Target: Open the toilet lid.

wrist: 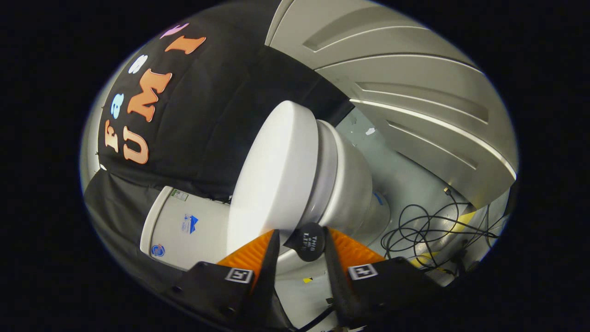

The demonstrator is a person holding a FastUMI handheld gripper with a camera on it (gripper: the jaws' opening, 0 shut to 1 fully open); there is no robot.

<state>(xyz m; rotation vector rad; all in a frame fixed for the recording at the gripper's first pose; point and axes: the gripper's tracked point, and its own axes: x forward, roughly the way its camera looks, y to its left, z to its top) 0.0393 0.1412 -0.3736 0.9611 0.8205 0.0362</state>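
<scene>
Black cloth hangs as the booth's wall behind a white toilet, and pale moulded wall panels run along the other side, with the whole scene tilted steeply in the gripper view. On the toilet, the toilet lid lies flat down on the seat, its smooth top facing the cloth wall, and the white tank with small stickers stands at its far end against the cloth. A round black tab with small lettering juts from the front rim of the lid and sits between the two fingers of the gripper. The jaws stand close about this tab, one on each side; whether both actually press on it is hard to judge at this angle, though they seem to be at least touching its edges. Beyond the fingers, on the grey floor beside the toilet's base, a tangle of black cables lies loosely coiled, and a yellow strip shows under them near the foot of the panels.
</scene>
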